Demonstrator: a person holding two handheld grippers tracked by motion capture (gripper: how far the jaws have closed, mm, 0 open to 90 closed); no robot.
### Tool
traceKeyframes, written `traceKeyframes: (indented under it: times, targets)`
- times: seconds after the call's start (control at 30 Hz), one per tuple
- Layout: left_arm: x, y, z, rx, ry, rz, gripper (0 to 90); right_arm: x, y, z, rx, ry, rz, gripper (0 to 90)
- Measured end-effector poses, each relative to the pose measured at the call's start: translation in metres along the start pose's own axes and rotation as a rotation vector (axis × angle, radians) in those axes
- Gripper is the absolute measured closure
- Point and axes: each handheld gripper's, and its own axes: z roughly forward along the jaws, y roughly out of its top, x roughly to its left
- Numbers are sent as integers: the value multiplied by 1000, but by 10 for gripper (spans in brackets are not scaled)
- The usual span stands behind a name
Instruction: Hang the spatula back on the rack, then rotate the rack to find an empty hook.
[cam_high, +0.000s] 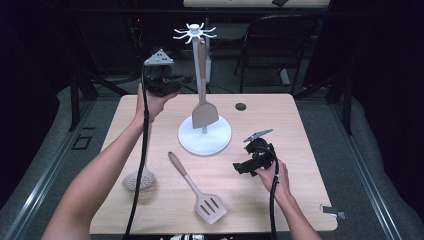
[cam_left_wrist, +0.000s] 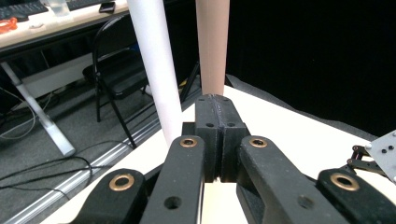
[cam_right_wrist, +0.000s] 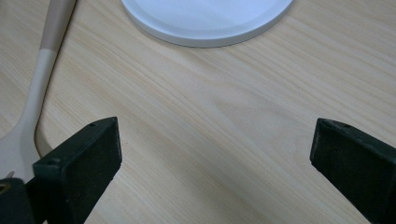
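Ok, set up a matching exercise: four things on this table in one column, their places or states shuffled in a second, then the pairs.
Things:
1. solid turner
2. slotted turner
3. left claw
4. right claw

Places or states:
A. open, low over the bare table
B. flat on the table near the front edge
C. hanging on the white stand
D. shut, raised beside the stand's pole

Pairs: 1-C, 2-B, 3-D, 4-A

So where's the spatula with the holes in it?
In the high view the slotted spatula lies flat on the table near its front edge, between the round skimmer on the left and the right gripper.
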Motion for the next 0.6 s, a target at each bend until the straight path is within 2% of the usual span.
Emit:
traceKeyframes:
  times: [0.33,0.57,0.6]
  targets:
    - [-1,15,-8,-37,10,19,900,0,-1,1,-4,11,11,20]
    - [-2,27,-17,-66,23,30,900,-1,0,1,3,-1,5,22]
    - [-2,29,-18,-74,22,29,900,0,0,1,-5,11,9,22]
